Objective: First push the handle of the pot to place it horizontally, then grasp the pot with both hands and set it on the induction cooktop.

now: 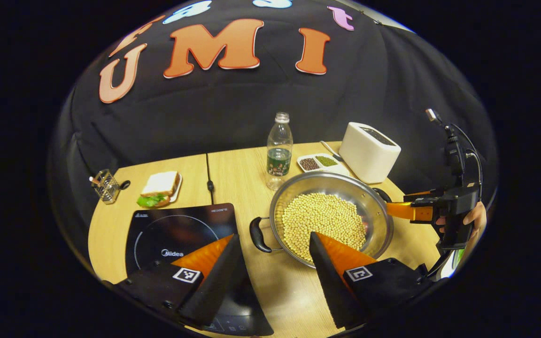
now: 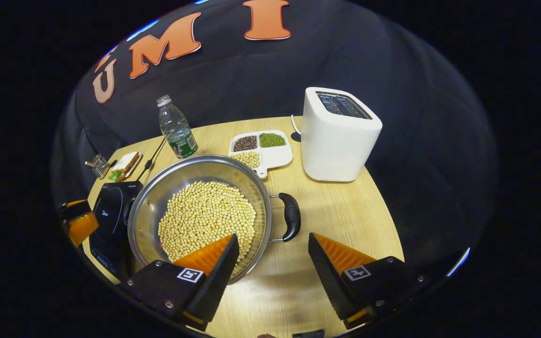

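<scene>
- Hovering, both fingers spread: left hand-held gripper [image 1: 274,263] faces the pot [image 1: 331,218] handle [image 1: 257,234] at 12 o'clock.
- Right hand-held gripper [image 2: 274,263], likewise spread, faces its nearer handle [image 2: 290,217] at 12 o'clock.

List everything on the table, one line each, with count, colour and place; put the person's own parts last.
Pot: one, steel, full of pale yellow beans, table centre, a black handle on each side.
Induction cooktop: one, black, beside the pot.
Water bottle: one, clear with green label, behind the pot.
Divided dish: one, white, holding dark, green and yellow beans, between bottle and toaster.
Toaster: one, white, back corner.
Sandwich on plate: one, white bread with green leaf, behind the cooktop.
Wire holder: one, metal, far edge near the sandwich.
Table: one, light wood.
Left claw: orange and black, open, near one pot handle.
Right claw: orange and black, open, near the other handle.
Hand: one, holding the right claw.
</scene>
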Action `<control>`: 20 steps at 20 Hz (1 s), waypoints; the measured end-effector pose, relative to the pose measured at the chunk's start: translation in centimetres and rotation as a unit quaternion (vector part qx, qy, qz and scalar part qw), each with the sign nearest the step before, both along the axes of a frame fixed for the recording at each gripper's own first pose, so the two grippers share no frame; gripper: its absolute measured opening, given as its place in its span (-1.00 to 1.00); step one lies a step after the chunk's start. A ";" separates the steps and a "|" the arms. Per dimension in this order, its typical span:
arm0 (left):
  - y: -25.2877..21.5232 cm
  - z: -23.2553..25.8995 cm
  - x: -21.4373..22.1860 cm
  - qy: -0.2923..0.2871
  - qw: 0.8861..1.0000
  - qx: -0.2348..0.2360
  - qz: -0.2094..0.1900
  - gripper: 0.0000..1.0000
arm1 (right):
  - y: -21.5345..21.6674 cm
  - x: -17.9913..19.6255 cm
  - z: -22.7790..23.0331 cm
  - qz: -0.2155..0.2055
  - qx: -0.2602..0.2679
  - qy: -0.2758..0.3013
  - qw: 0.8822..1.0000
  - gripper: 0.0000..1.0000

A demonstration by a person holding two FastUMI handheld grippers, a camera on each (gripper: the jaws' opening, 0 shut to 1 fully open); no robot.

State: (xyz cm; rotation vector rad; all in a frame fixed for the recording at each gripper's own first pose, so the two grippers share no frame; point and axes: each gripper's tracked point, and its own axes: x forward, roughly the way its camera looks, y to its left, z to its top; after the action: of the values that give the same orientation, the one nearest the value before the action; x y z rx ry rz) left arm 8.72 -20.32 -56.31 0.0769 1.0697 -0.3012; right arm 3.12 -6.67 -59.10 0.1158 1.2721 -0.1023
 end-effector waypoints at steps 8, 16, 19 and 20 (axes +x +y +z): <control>0.3 -6.7 2.1 0.056 0.998 0.020 0.032 0.93 | -0.3 1.0 -2.7 0.005 0.000 0.014 1.000 0.88; 0.2 -11.1 2.5 0.082 0.996 0.020 0.041 0.90 | 0.1 1.7 -5.7 0.027 -0.016 0.013 0.999 0.87; 0.4 -11.8 3.4 0.067 0.997 0.021 0.041 0.94 | 0.1 2.3 -6.1 0.029 -0.024 -0.001 0.999 0.88; 0.4 -11.8 3.6 0.061 0.997 0.022 0.042 0.72 | 0.1 2.3 -6.4 0.028 -0.027 -0.003 0.999 0.88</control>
State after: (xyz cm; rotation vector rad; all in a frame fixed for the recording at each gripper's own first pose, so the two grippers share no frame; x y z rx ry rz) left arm 12.33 -19.95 -68.11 0.0541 1.1975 -0.2085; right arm 5.46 -6.59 -65.49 0.0330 1.2654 -0.0875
